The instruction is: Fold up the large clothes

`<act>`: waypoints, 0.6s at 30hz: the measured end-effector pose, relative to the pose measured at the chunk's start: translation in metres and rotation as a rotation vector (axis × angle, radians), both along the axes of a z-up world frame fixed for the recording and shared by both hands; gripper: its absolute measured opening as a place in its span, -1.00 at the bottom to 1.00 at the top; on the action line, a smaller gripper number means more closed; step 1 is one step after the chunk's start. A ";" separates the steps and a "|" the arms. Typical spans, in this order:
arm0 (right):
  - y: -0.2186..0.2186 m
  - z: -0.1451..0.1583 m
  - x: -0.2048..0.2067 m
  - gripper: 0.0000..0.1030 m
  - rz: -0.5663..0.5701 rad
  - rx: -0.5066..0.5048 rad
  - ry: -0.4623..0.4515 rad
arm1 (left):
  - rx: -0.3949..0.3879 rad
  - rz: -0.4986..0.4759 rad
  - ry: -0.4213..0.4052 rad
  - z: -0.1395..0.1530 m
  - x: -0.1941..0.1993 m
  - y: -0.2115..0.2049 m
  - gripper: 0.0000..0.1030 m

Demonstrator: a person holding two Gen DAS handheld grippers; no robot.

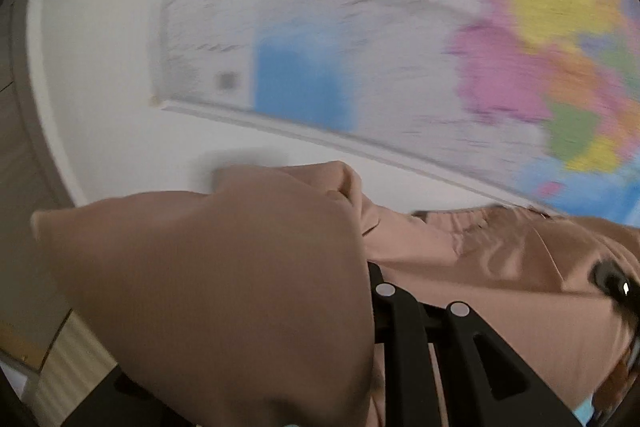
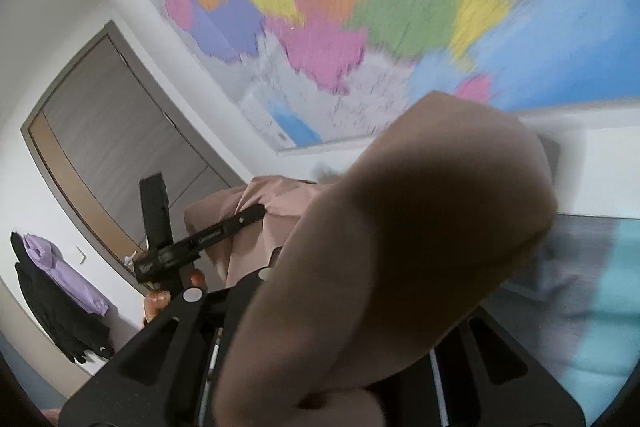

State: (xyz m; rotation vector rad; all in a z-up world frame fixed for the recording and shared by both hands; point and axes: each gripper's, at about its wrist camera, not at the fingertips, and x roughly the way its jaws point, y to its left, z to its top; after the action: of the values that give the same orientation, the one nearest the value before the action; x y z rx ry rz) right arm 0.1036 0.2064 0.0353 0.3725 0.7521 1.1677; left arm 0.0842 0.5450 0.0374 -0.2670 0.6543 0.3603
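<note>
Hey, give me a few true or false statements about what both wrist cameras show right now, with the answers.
1. The garment is tan. True.
2. A coloured map hangs on the wall. True.
3. The left tongs stand wide open and empty. False: they are nearly shut, with the fabric draped over them.
4. The door stands wide open. False: it is closed.
5. Tan fabric covers the right tongs. True.
6. A red coat hangs beside the door. False: purple and black clothes hang there.

Both views are evenly and softly lit, with no glare. The wall map [image 2: 340, 7] is smeared by motion blur, and straight lines are bowed near the dark fisheye rims. The tan cloth [image 1: 224, 291] nearest the lenses is out of focus and shadowed.
</note>
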 end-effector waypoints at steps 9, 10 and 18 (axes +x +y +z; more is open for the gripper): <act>0.060 -0.125 -0.007 -0.38 0.125 -0.186 0.215 | -0.149 0.163 0.170 -0.128 0.002 0.096 -0.52; 0.056 -0.126 -0.006 -0.30 0.122 -0.189 0.233 | -0.178 0.163 0.172 -0.134 0.000 0.101 -0.43; -0.024 -0.118 -0.006 0.44 0.046 -0.250 0.225 | -0.213 0.140 0.219 -0.136 -0.007 0.106 0.41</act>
State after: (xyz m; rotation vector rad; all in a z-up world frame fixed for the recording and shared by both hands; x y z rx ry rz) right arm 0.0979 0.1824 -0.0823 0.2806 1.0958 1.0692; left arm 0.0777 0.6508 -0.0985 -0.4829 0.8944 0.4590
